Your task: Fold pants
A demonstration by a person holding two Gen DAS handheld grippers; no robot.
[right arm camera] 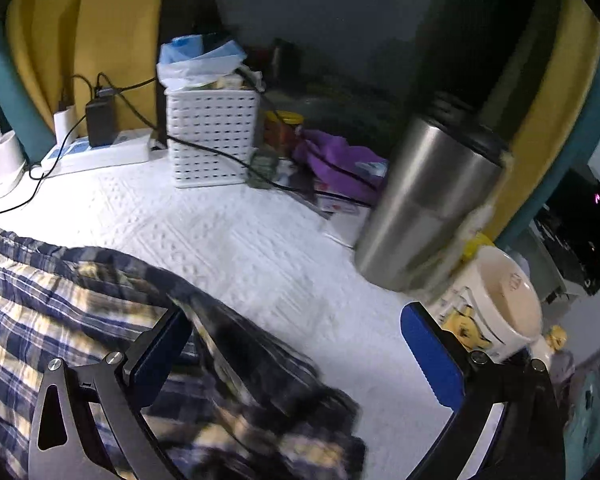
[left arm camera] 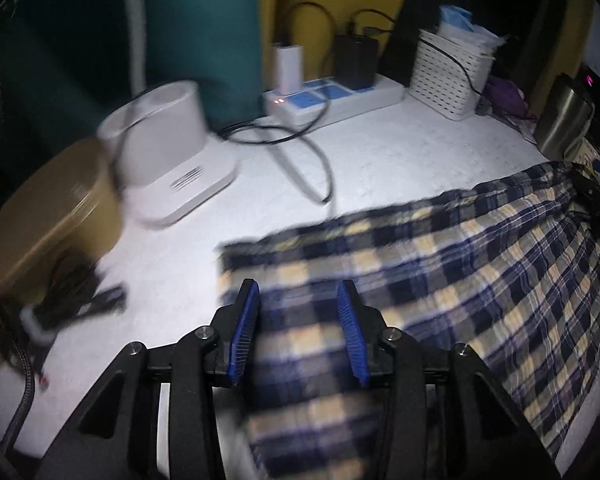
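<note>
Pants (left arm camera: 440,280) in a navy, cream and grey plaid lie spread on the white textured cover of the table (left arm camera: 380,148), running from the near left corner toward the far right. In the left wrist view their near end passes under and between the fingers of the left claw (left arm camera: 299,292), whose blue ribbed pads stand apart with plaid cloth showing in the gap; the picture is too blurred to tell whether cloth is lifted there, and the pads do not press on it. In the right wrist view the darker, bunched end of the pants (right arm camera: 100,312) lies below the right claw (right arm camera: 296,320), whose jaws are spread wide: one finger sits over the cloth, the other (right arm camera: 432,356) stands over bare cover, well apart from the fabric.

Beyond the pants, a black cable (left arm camera: 300,148) loops across the cover. A white power strip (left arm camera: 336,96) with two chargers plugged in lies along the far edge, beside a white perforated basket (right arm camera: 212,140) stuffed with bags. A white round device (left arm camera: 168,148) sits far left, next to a tan box (left arm camera: 56,216). To the right stand a steel tumbler (right arm camera: 424,200) and, nearer, a cream mug (right arm camera: 500,308); purple cloth (right arm camera: 332,160) lies between basket and tumbler.
</note>
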